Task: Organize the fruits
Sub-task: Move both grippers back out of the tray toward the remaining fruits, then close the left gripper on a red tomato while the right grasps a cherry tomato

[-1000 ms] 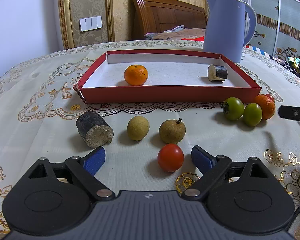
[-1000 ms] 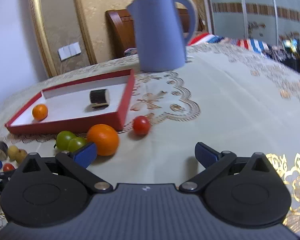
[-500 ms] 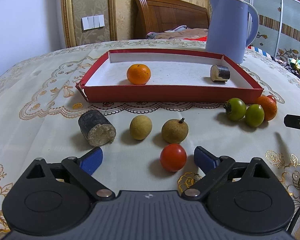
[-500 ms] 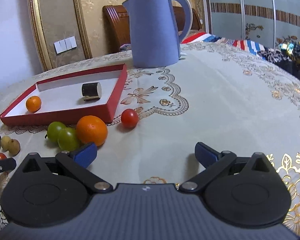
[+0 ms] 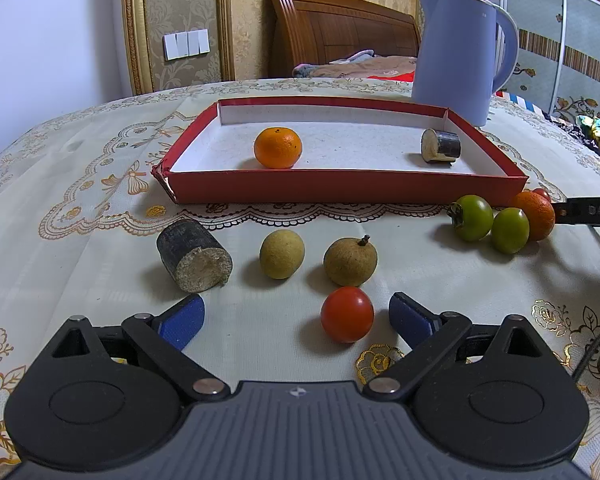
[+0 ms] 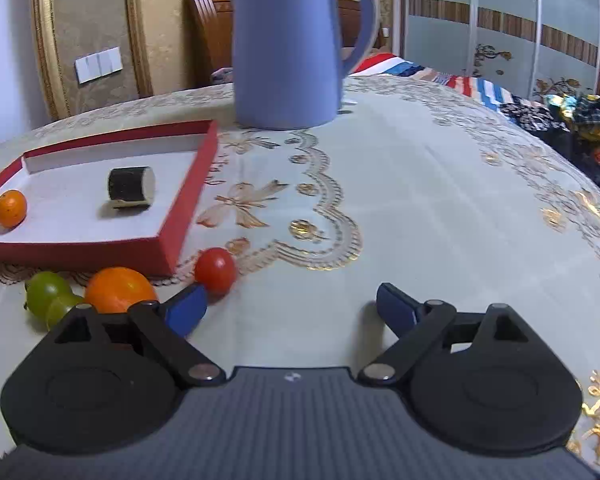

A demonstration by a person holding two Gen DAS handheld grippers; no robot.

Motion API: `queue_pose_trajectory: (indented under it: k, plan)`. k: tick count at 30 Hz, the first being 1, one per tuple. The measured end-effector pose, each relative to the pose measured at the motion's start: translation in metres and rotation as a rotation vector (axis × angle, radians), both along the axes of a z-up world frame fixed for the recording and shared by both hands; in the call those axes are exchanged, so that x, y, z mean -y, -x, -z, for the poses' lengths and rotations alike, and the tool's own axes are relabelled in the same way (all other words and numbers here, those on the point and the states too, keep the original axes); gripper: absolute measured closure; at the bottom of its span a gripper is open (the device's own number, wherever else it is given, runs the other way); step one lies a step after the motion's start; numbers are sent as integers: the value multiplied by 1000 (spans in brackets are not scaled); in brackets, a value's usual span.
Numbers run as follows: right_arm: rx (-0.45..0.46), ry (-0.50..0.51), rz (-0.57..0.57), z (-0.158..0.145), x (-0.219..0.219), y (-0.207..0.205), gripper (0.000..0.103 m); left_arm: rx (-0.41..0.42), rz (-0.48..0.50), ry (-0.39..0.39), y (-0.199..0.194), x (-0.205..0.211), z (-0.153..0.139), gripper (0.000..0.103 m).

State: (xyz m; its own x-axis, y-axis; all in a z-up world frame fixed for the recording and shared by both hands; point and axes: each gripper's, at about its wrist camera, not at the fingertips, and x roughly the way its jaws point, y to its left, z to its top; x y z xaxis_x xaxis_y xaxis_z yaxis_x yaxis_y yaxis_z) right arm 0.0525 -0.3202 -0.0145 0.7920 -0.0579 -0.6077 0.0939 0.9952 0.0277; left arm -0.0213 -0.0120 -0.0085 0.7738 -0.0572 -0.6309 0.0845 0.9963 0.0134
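Two fruits in tray: one small orange (image 5: 277, 147) sits near the front left of the red tray (image 5: 348, 187); a short dark log piece (image 5: 440, 145) lies near its right wall.
Fruits on worktop: a red tomato (image 5: 347, 314) lies closest, between the left tool's blue pads but not touched. Behind it sit a brown round fruit (image 5: 350, 256) and a yellow round fruit (image 5: 281, 253), side by side. A second dark log piece (image 5: 194, 255) lies left of them.
Front right corner of tray: two green fruits (image 5: 488, 222) touch each other, with a bigger orange (image 5: 532, 214) just beside them and another red tomato (image 6: 215, 270) near the corner.
Left tool (image 5: 297, 316): wide open, holding nothing.
Right tool (image 6: 291, 309): open and empty; it has just been closing a little. Its left pad (image 6: 186, 308) is just in front of the tomato; I cannot tell if they touch.
Worktop (image 6: 440, 208): covered with a cream cloth with gold flowers.
Far edge: a blue kettle (image 6: 288, 44) stands behind the tray.
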Motion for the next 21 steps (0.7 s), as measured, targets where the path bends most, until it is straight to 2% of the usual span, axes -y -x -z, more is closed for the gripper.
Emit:
queue_pose_trajectory:
  k: [4, 10, 14, 16, 18, 21]
  plan:
    - [10, 48, -15, 0, -11, -5, 16, 0, 0, 0, 0, 0, 0, 4]
    - [8, 2, -16, 1, -4, -8, 15, 0, 0, -1, 0, 0, 0, 3]
    - [9, 12, -16, 1, -6, -5, 22, 0, 0, -1, 0, 0, 0, 3]
    - [10, 32, -20, 1, -9, -2, 26, 0, 0, -1, 0, 0, 0, 3]
    - [18, 48, -46, 0, -13, 2, 41, 0, 0, 0, 0, 0, 0, 3]
    - [27, 75, -69, 0, -19, 5, 50, 0, 0, 0, 0, 0, 0, 3]
